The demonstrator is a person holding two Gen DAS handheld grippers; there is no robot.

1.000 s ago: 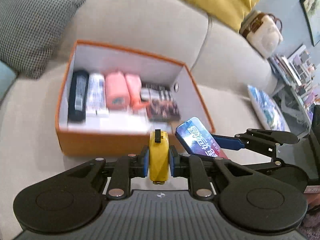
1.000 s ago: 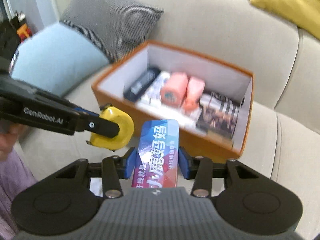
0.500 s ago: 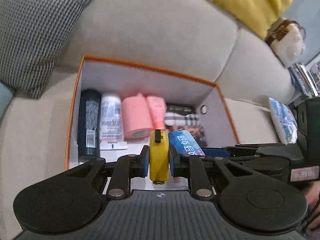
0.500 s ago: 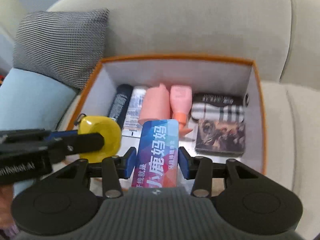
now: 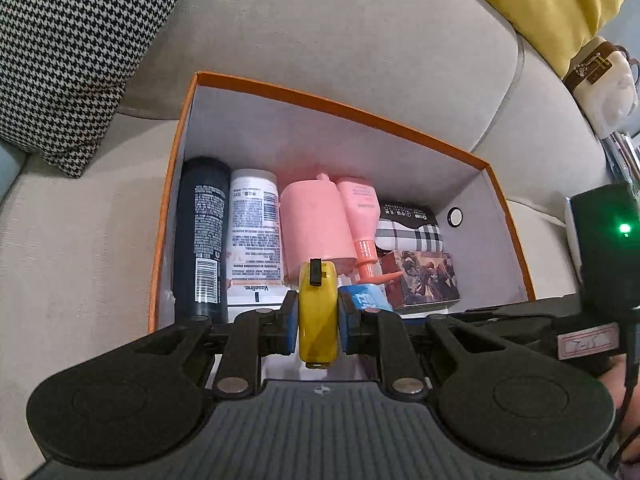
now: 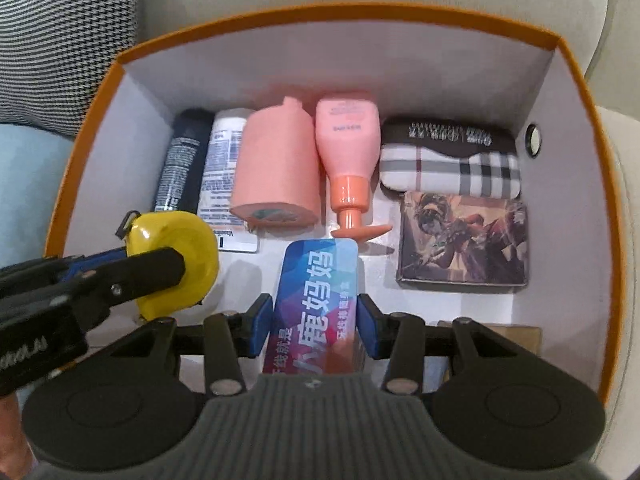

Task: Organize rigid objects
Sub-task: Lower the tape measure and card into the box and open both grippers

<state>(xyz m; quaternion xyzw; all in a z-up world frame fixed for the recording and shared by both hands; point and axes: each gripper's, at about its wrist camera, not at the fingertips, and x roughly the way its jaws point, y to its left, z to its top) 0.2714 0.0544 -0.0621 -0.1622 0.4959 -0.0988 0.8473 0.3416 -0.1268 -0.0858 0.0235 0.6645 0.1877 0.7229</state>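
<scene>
An orange box with a white inside sits on a beige sofa. My left gripper is shut on a yellow tape measure and holds it over the box's near left part. My right gripper is shut on a blue box with Chinese print and holds it over the box's near middle. The box holds a black bottle, a white Vaseline bottle, a pink roll, a pink pump bottle, a plaid case and a picture box.
A houndstooth cushion lies left of the box and a light blue cushion is beside it. A yellow cushion and a white plush toy are on the sofa back at the right.
Both grippers have moved forward and down over the box with their objects. The box now fills both views, and both held objects are inside its rim.
</scene>
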